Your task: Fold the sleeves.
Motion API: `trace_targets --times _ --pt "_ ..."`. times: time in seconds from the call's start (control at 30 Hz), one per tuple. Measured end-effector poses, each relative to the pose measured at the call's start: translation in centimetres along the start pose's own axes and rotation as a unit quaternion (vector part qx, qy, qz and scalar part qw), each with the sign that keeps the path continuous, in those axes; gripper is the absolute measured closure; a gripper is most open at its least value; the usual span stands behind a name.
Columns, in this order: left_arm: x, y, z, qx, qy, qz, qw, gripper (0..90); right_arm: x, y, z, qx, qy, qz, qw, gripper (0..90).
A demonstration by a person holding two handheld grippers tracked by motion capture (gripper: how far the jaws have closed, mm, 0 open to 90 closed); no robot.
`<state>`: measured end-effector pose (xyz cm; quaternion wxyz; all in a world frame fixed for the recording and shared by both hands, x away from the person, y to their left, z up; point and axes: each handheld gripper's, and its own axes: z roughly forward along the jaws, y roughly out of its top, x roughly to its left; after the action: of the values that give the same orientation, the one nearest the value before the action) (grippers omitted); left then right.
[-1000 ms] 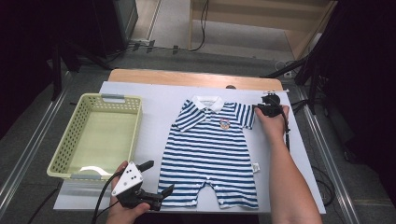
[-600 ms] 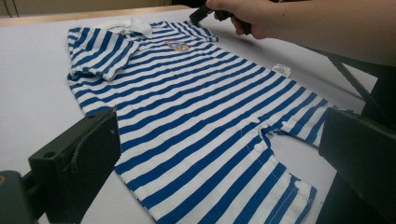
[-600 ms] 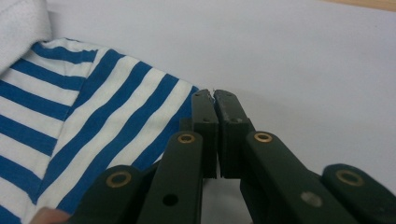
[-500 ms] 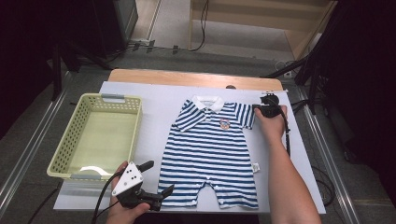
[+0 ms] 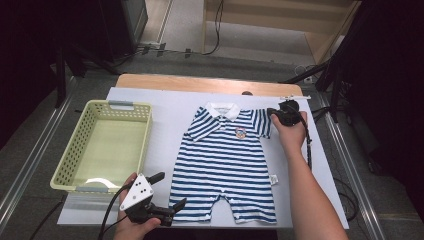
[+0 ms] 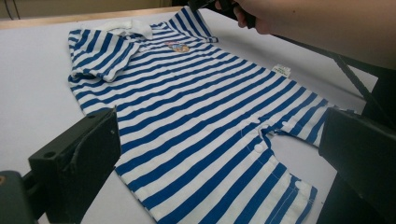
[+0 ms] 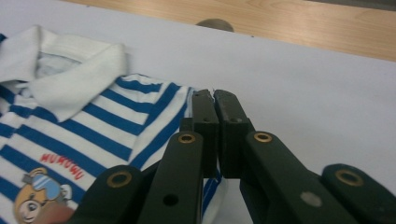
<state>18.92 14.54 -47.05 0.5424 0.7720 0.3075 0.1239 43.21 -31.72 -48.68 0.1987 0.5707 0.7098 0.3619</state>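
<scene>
A blue-and-white striped baby romper [image 5: 222,160] with a white collar lies flat on the white mat, legs toward me. My right gripper [image 5: 272,112] is at its right sleeve [image 5: 261,122]. In the right gripper view the jaws [image 7: 213,100] are pressed together with the striped sleeve edge [image 7: 212,186] pinched between them. My left gripper [image 5: 169,190] sits at the mat's near edge by the romper's left leg. Its jaws stand wide open in the left gripper view [image 6: 219,154], with the romper [image 6: 196,107] lying ahead between them, untouched.
A pale green plastic basket [image 5: 65,170] stands at the left on the white mat [image 5: 165,105]. A wooden table edge [image 5: 200,82] runs behind the mat. Metal rails flank both sides.
My right gripper has closed on the sleeve edge and shifted slightly, lifting it a little. The left gripper has stayed where it was.
</scene>
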Motion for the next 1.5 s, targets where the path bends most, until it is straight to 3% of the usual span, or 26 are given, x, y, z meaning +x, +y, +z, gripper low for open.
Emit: trace_targets --times 0.63,1.1,1.5 --pt "-0.2 0.0 0.0 0.001 -0.001 0.003 1.0000 0.0 4.3 -0.2 -1.1 -0.027 0.040 -0.034 0.9982 85.8" --pt "-0.3 0.1 -0.1 0.000 -0.003 0.003 1.0000 0.0 8.4 -1.0 0.5 -0.015 0.070 -0.052 0.9961 85.8" --pt "-0.3 0.1 -0.1 -0.002 -0.003 0.002 1.0000 0.0 11.0 -1.6 2.4 0.010 0.079 -0.070 0.9944 85.8"
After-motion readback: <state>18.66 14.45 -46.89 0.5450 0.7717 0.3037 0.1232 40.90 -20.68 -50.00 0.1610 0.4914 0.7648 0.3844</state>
